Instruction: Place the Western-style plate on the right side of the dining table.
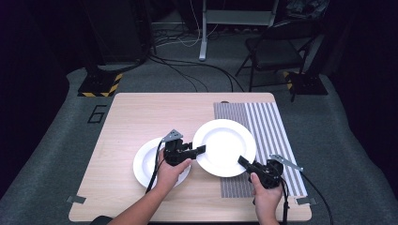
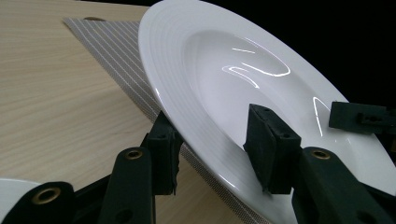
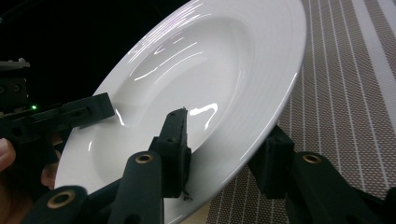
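Observation:
A white deep plate [image 1: 224,146] is held off the table, tilted, over the left edge of a striped placemat [image 1: 270,136]. My left gripper [image 1: 199,150] is shut on its left rim, and my right gripper [image 1: 244,162] is shut on its near right rim. In the left gripper view the plate [image 2: 233,84] has one jaw under its rim and one on top, at the left gripper [image 2: 217,149]. The right gripper view has the plate's [image 3: 196,79] edge between the right gripper's [image 3: 229,149] jaws. A second white plate [image 1: 148,164] lies flat on the table, partly under my left hand.
The wooden table [image 1: 136,117] has bare room at its back and left. Its front corners carry bits of tape [image 1: 75,199]. Beyond the table, on the grey floor, stand a folding chair [image 1: 274,49], a yellow-black striped base [image 1: 99,84] and loose cables.

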### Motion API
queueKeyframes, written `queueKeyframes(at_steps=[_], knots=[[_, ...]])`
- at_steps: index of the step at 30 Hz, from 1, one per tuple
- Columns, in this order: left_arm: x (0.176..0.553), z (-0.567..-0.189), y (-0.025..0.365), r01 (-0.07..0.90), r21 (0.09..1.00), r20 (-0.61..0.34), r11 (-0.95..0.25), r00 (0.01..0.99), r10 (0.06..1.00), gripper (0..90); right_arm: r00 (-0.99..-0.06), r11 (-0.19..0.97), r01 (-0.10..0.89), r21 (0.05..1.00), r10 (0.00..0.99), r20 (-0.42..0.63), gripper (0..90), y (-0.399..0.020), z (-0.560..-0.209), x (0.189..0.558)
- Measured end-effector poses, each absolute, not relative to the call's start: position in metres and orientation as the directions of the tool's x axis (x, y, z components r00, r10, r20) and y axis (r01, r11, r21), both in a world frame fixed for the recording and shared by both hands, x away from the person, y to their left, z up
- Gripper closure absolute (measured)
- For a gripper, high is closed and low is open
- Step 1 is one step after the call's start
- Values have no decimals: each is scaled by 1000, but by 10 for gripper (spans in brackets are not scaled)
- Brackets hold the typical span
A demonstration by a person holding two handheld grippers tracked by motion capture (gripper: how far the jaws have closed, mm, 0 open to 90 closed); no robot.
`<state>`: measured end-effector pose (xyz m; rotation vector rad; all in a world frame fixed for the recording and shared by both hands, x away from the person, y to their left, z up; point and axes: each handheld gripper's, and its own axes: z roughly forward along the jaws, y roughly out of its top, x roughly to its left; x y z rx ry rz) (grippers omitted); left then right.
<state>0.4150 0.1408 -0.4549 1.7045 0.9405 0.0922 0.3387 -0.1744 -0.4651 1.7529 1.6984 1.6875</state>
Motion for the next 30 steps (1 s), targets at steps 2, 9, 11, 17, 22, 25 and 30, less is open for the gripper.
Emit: queueKeyframes(at_steps=[2,9,11,17,22,25,30], knots=[[416,-457,136,539,840,-397,-54,681,616,557,-282,-338,570,749,775,565,604,-178,-465,336],[419,-461,122,547,835,-408,-64,692,595,556,-248,-359,559,747,788,564,615,-189,-466,330],[420,-461,118,547,834,-408,-71,698,588,556,-244,-360,555,750,791,561,616,-192,-467,328],[421,-460,104,540,838,-402,-83,712,575,557,-217,-380,544,748,798,562,616,-202,-468,322],[422,-460,94,541,835,-404,-96,724,559,556,-196,-396,533,748,802,564,618,-209,-467,315],[422,-460,88,538,837,-403,-102,731,550,557,-184,-403,527,748,805,564,618,-213,-468,313],[423,-462,82,533,838,-398,-116,742,540,556,-166,-410,524,747,811,561,617,-219,-469,309]])
